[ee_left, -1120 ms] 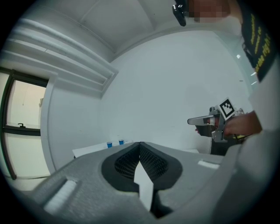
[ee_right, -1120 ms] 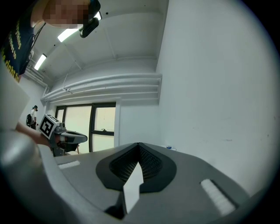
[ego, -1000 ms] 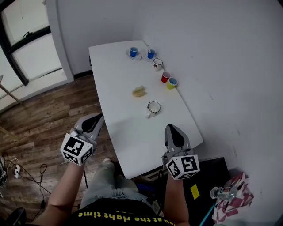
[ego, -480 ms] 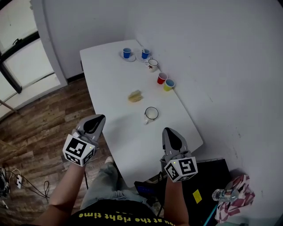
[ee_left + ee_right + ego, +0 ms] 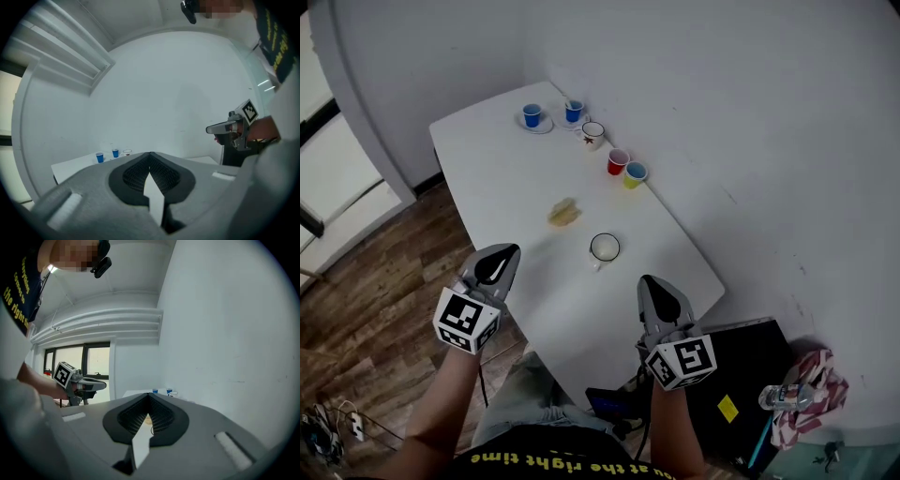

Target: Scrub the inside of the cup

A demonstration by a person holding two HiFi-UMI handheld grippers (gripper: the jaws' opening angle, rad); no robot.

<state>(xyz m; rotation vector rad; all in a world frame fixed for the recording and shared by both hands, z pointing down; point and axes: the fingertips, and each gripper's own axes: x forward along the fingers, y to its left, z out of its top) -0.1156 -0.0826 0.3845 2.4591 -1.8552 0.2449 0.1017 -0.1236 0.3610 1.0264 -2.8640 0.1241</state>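
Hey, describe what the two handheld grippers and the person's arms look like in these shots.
Both the left gripper and the right gripper are grey, wedge-shaped shells with black ribbed pads lining the jaws. Each carries a white cube printed with black square markers at its rear end. The forearms are bare, and the person wears a black shirt with yellow lettering.

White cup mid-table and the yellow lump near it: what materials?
Cup: looks like enamelled metal, glossy white with a thin dark rim; ceramic is possible.
Yellow lump: likely a sponge, matte with a soft, irregular outline; too small to be sure.
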